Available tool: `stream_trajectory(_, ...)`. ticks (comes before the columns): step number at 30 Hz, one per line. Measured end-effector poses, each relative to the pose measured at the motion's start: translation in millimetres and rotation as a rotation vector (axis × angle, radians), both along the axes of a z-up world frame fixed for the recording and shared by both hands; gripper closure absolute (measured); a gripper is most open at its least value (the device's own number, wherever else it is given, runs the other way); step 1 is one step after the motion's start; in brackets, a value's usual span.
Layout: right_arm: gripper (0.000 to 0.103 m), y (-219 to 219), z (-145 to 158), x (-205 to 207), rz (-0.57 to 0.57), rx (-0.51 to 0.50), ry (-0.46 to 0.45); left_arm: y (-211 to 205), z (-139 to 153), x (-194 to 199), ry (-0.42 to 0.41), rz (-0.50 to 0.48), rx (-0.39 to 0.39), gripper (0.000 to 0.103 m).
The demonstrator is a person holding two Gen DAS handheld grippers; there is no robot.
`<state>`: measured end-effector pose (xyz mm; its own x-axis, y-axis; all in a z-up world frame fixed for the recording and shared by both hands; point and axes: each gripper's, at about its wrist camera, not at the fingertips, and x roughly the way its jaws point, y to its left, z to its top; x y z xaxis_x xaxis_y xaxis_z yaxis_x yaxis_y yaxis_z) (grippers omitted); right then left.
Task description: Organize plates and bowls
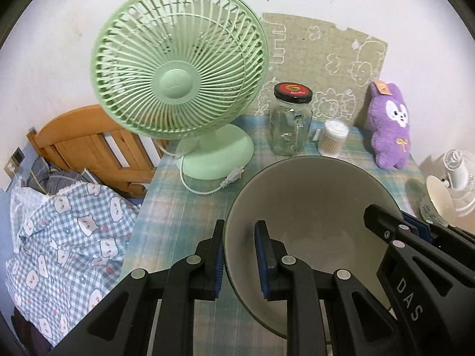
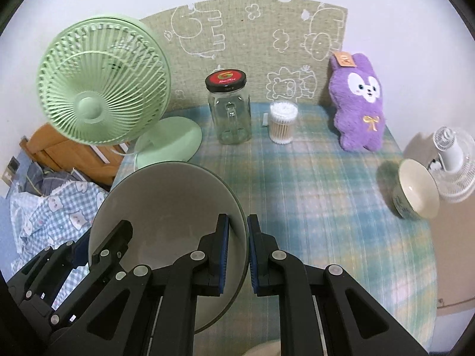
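Observation:
A large grey bowl (image 1: 311,204) is held between both grippers above the plaid tablecloth. My left gripper (image 1: 240,255) straddles its left rim, one finger outside and one inside, and is shut on it. My right gripper (image 2: 238,255) straddles the bowl's (image 2: 166,207) right rim in the same way and is shut on it. Each gripper shows in the other's view, the right one (image 1: 415,237) on the far rim and the left one (image 2: 98,243) likewise. A small cream bowl (image 2: 417,191) with a green patterned outside lies tilted on its side near the table's right edge; it also shows in the left wrist view (image 1: 439,198).
A green desk fan (image 2: 104,89) with its cord stands at the back left. A glass jar (image 2: 229,109) with a red-and-black lid, a cotton swab tub (image 2: 282,121) and a purple plush rabbit (image 2: 359,103) line the back. A white fan (image 2: 451,160) stands off the right edge, bedding (image 1: 65,231) off the left.

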<state>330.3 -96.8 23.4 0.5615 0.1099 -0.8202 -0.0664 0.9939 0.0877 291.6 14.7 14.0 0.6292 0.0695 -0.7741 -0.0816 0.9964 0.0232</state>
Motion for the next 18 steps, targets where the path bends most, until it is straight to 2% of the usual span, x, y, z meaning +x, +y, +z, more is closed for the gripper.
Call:
stream_trajectory(9, 0.088, 7, 17, -62, -0.049, -0.014, -0.016, 4, 10, -49, -0.019, -0.039, -0.004, 0.087)
stream_trajectory(18, 0.087, 12, 21, -117, -0.095, -0.014, -0.024, 9, 12, -96, -0.032, -0.082, -0.020, 0.087)
